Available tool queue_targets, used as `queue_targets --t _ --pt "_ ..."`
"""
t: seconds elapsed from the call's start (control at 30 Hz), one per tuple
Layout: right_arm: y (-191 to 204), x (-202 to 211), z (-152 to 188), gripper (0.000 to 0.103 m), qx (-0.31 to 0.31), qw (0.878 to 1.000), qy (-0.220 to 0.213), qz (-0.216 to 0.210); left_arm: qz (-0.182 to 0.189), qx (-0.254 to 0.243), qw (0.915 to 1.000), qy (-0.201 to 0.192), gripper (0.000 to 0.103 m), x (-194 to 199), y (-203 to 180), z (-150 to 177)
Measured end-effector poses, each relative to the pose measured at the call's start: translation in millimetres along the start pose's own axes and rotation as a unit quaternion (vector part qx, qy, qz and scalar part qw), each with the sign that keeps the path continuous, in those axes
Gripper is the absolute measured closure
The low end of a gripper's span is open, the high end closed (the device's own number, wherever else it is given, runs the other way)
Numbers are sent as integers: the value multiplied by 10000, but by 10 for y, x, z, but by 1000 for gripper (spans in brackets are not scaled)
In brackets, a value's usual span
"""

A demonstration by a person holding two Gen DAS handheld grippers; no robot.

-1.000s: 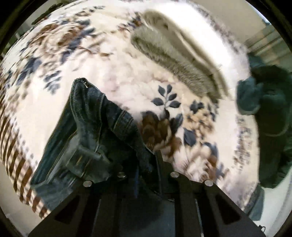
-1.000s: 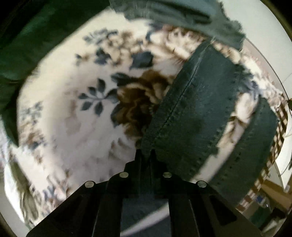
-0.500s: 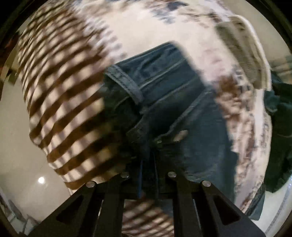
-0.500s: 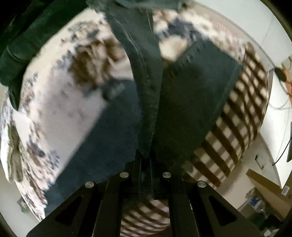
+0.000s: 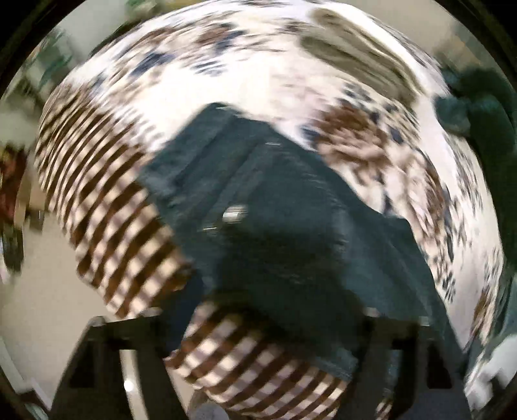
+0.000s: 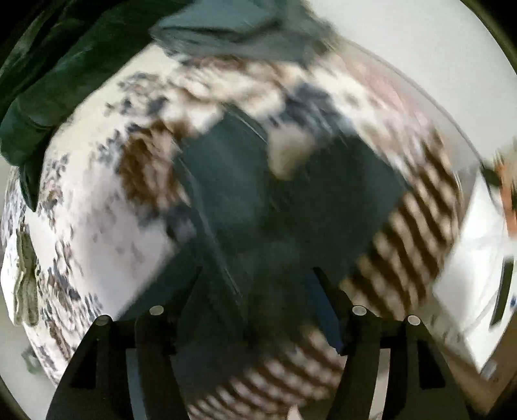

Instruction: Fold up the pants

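My jaws are standing wide apart on both sides, and the jeans [image 5: 274, 226] are lying across the bed [image 5: 265, 61] right ahead of them, covering its near edge. Bare floral blanket is lying open beyond the jeans. A folded beige cloth [image 5: 355, 58] is sitting farther back. A dark green heap [image 5: 484, 122] is crowding the right in the left view, and a grey-blue garment [image 6: 239, 29] is blocking the far side in the right view.
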State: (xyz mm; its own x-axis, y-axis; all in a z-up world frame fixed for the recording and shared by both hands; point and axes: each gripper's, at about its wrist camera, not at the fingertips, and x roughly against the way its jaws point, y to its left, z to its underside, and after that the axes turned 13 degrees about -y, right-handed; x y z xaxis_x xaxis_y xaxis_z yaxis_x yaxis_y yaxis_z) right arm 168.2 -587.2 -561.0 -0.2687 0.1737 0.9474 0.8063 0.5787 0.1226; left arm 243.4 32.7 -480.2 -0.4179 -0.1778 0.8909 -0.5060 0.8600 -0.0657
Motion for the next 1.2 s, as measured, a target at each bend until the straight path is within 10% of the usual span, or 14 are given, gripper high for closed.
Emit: queue_targets --t 0.27,0.33,0.4,0.6,0.83,1.13,1.2 --pt "1025 -1022 -140 29 2116 9739 462 675 119 -953 9949 324 28 -380 -697 259" --pt "955 -1038 -125 67 2285 9681 352 966 165 -1067 9933 401 28 -384 -742 363" --pt "721 -830 -189 94 2041 9719 -75 1172 194 -1179 9918 447 28 -378 -766 386" --pt "-616 -377 -328 93 -34 9899 -217 1398 260 -1264 9900 574 28 -390 -832 450" --pt "-1662 -279 -89 73 -2573 9659 -17 278 289 -1199 9898 709 28 -366 -855 578" --pt "-995 -544 324 73 -1899 9799 479 -388 -59 -547 9962 670 28 -289 -307 378" --pt "-936 -620 361 98 -1805 9827 385 -152 -132 -381 9967 708 28 -318 -151 298"
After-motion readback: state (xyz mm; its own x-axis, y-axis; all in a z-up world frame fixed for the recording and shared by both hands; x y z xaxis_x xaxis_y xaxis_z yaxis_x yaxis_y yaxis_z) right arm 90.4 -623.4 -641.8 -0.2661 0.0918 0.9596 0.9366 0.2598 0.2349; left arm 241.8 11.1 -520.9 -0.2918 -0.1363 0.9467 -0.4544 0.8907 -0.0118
